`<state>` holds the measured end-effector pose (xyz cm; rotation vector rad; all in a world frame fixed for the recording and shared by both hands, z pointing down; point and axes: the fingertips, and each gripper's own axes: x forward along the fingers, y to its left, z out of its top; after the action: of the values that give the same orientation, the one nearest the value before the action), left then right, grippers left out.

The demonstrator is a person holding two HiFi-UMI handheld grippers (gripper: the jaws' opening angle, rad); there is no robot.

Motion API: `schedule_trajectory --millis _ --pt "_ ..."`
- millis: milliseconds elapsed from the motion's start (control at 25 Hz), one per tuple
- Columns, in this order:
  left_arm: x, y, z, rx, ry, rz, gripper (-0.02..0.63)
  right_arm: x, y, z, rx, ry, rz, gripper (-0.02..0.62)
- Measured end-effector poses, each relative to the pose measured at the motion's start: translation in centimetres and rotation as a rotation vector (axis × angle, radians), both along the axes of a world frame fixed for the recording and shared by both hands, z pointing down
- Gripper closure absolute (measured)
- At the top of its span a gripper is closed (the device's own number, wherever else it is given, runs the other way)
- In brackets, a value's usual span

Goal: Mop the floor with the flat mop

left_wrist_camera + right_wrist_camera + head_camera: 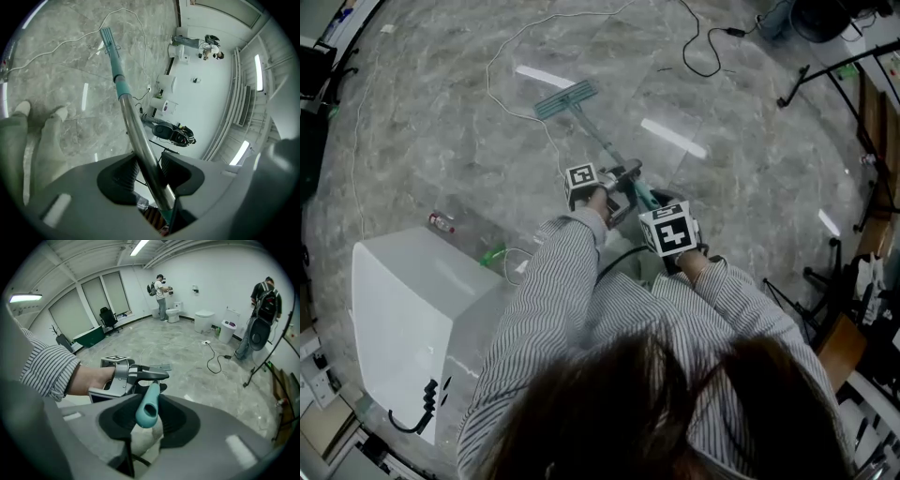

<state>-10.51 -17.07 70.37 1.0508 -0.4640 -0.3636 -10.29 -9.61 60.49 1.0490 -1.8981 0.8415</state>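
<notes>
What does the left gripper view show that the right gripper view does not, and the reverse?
Only the left gripper view: the mop's metal pole, clamped by the left gripper. Only the right gripper view: the teal handle end, clamped by the right gripper, and a striped sleeve. Both: the marble floor and the flat mop head.

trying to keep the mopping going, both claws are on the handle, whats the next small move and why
Probably pull the mop head back toward you in a short stroke: it lies flat on the floor far out ahead, and the left claw and right claw are both shut on the handle.
</notes>
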Motion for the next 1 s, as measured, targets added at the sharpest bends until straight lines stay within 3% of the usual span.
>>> schedule_trajectory --millis 280,520,800,1000 --pt "5.8 8.5 -0.1 -0.013 0.003 -0.018 0.453 5.8 8.4 -0.3 -0.003 -0.006 -0.002 0.483" --pt "14.4 16.9 0.2 0.016 -0.012 0.061 0.451 14.6 16.6 0.3 0.001 0.003 -0.052 0.483" --pt "24.2 26.1 0.9 -0.003 0.033 -0.033 0.454 24.8 25.8 0.9 -0.02 0.006 -0.057 0.485" --pt "29.0 31.1 0.4 0.025 0.047 -0.008 0.454 29.7 30.8 0.4 -0.016 -0.007 -0.051 0.485"
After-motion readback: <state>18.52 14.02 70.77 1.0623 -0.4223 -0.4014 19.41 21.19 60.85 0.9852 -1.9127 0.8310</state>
